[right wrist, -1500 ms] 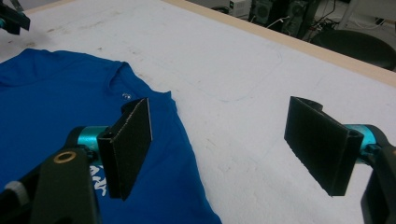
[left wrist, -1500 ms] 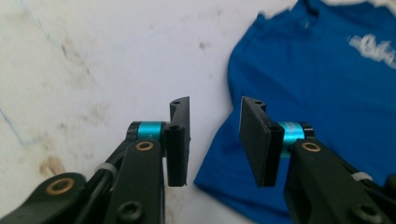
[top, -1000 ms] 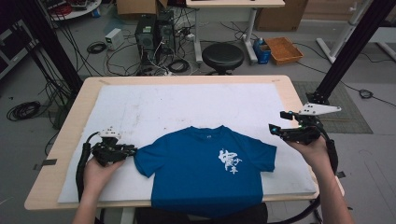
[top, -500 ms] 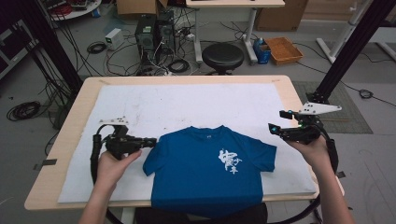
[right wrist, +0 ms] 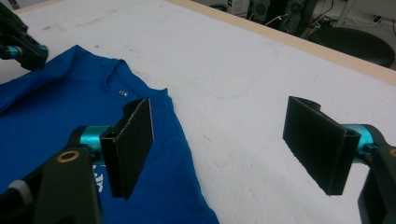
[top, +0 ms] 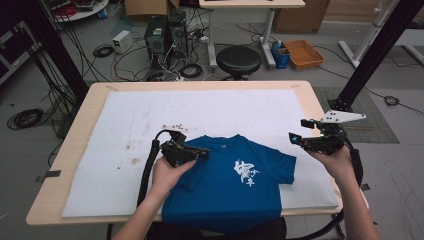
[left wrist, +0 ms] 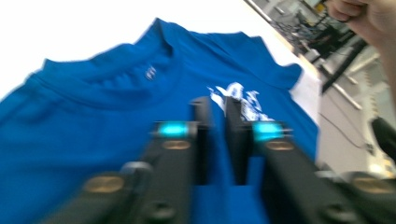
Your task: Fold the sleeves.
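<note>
The T-shirt (top: 232,185) lies flat on the white sheet (top: 125,135) that covers most of the tabletop (top: 90,95), at the near edge and a little right of the middle, its collar toward the far side and its hem running over the near edge. The left hand-held gripper (top: 197,154) sits over the shirt's left shoulder, just left of the collar. The right hand-held gripper (top: 299,139) hangs just beyond the shirt's right sleeve, above the sheet. Behind the tabletop, on the floor, stands a stool (top: 239,61), with a shallow box (top: 303,52) to its right
</note>
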### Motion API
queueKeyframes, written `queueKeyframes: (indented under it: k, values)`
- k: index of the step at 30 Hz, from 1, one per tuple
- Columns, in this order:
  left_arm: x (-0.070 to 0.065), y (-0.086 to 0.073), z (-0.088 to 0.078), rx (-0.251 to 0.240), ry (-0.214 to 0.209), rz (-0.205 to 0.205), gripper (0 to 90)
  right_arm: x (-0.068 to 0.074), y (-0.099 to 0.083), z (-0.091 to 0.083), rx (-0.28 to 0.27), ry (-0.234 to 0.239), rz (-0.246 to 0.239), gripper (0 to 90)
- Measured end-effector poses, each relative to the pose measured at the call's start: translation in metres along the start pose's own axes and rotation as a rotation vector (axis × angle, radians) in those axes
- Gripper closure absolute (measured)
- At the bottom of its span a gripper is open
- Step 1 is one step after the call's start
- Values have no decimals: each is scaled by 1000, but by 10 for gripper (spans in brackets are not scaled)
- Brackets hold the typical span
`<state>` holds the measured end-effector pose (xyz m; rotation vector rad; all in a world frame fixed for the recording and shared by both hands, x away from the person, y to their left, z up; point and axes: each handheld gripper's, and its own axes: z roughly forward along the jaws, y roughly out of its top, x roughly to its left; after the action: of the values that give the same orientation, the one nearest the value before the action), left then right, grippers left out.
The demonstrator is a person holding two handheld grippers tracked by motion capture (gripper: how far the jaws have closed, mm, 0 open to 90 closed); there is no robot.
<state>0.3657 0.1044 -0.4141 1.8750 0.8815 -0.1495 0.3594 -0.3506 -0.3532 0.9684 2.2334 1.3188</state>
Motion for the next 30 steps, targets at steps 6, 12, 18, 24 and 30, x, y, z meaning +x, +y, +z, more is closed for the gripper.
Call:
queueKeyframes:
  k: [6,12,18,24,30]
  values:
    - [0,-4,-30,-56,149,115,533,-8,-8,0,8,-24,65,293]
    - [16,-29,-78,-125,291,176,501,-11,-38,3,92,-38,98,523]
    - [44,-59,-109,-157,347,86,480,-17,-66,15,212,-15,183,641]
    - [59,-68,-111,-125,378,69,480,-18,-78,30,315,-23,195,746]
    - [60,-68,-103,-74,391,82,480,-10,-71,25,302,25,169,897]
